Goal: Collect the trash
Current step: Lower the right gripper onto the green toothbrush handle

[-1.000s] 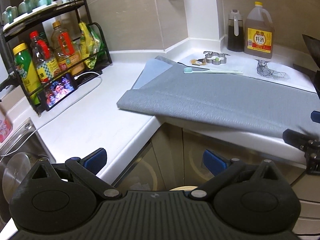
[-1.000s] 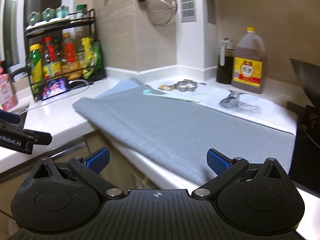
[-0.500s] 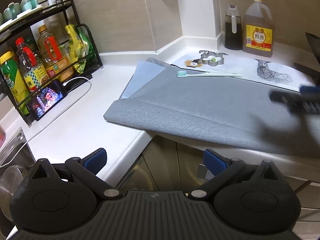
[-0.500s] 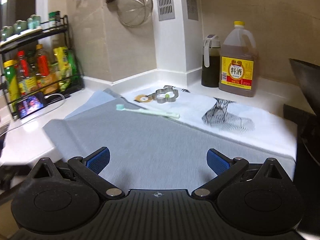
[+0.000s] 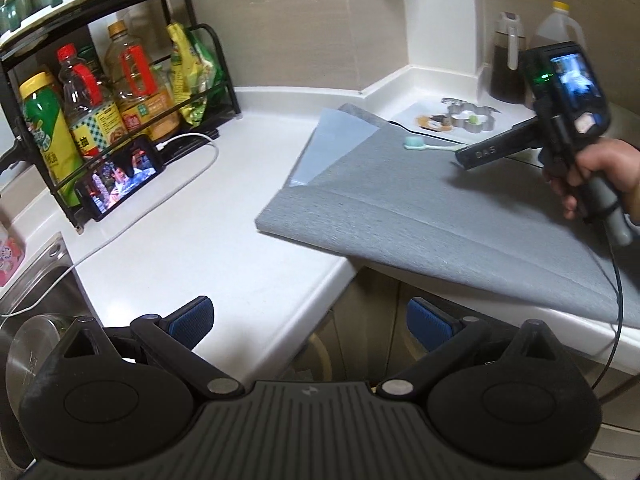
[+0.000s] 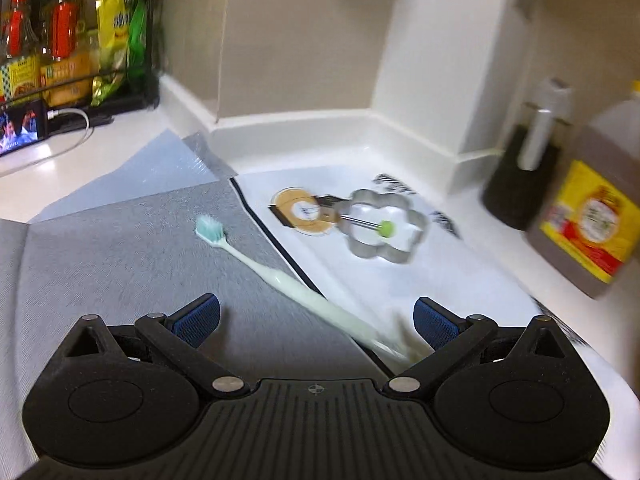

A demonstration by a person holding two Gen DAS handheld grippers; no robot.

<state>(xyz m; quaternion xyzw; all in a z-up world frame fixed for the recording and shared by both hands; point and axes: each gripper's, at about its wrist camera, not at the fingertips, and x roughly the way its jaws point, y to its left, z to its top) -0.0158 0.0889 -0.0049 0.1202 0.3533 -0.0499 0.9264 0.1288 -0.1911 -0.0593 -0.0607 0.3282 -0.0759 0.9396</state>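
Your right gripper is hovering with jaws spread, straddling the toothbrush handle; the left gripper is idling, jaws spread, at the desk edge. The toothbrush is lying across the mat edge. Expect it light, stiff, slippery; pinch mid-handle.

Oil jug motion-blurred, cut by right edge; toothbrush handle end smeared; hand cropped.
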